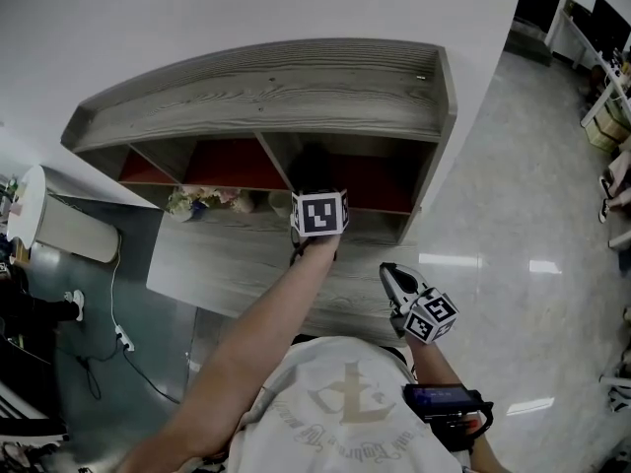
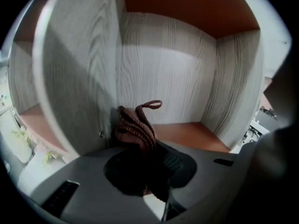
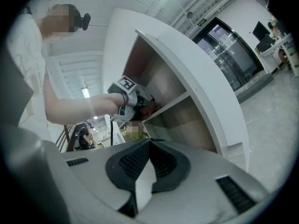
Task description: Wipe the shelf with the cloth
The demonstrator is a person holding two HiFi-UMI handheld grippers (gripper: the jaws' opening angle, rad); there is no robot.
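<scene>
The cloth (image 2: 136,125), brown and bunched with a loop sticking up, is being pinched between the jaws of the left hand-held gripper (image 2: 148,167). That gripper is reaching into the right-hand compartment of the grey wooden shelf (image 1: 266,87). The cloth is lying against the compartment's left divider (image 2: 79,78), at the left edge of its reddish floor. The right hand-held gripper (image 3: 148,160) is hanging in front of the shelf, apart from it, with its jaws pressed together on nothing.
</scene>
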